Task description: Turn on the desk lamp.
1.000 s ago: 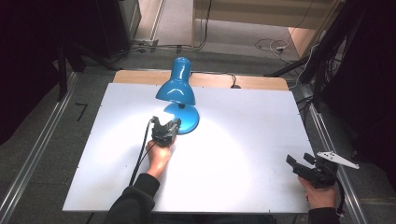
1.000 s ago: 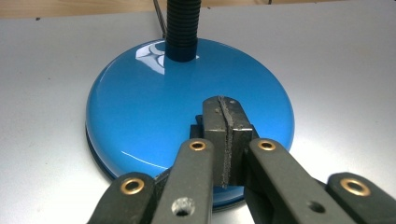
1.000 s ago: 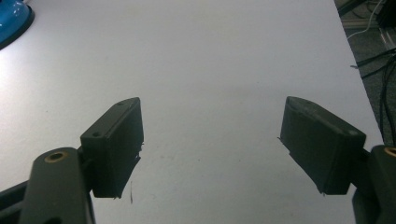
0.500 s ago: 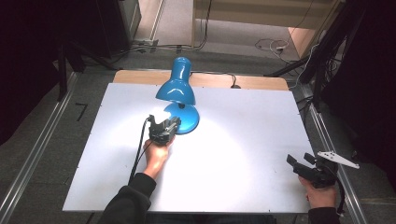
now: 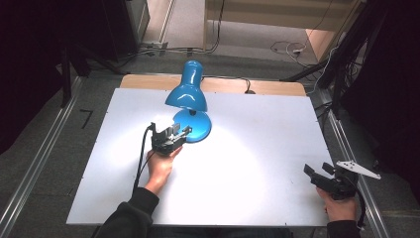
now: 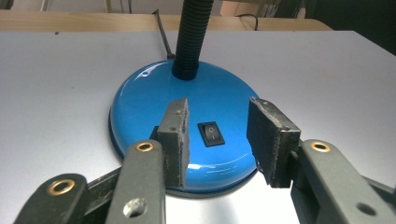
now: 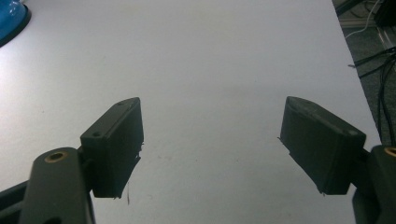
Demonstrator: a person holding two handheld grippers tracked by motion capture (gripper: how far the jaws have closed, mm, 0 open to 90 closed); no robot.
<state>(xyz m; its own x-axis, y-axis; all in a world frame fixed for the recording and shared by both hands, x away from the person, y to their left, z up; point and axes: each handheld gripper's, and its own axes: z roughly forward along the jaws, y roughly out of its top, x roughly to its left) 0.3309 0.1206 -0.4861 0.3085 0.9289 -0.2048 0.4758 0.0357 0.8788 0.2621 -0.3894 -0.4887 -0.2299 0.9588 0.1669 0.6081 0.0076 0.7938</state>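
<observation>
Left gripper (image 5: pixel 174 133) sat at the near-left edge of the lamp base (image 5: pixel 197 128), jaws just been opening, now parted with nothing between the pads. In the left gripper view (image 6: pixel 218 140) the black rocker switch (image 6: pixel 210 134) showed in the gap between the two pads, on the near slope of the base, not touched by either pad. A second ago the same gripper was pressed closer onto the base with jaws together; since then it had backed off slightly toward the person and lifted a little. Lamp (image 5: pixel 188 94) itself hadn't shifted: base at table (image 5: pixel 257 148) centre-rear, shade tipped over it, lit pool on the white top same as before. Corrugated neck (image 6: pixel 191 37) rose from the base centre, cable running off behind. Right gripper (image 5: pixel 319 174) stayed at the near-right table corner, well apart from the lamp, jaws wide open over bare tabletop in the right gripper view (image 7: pixel 210 144), holding nothing. No change there versus the earlier frames.
</observation>
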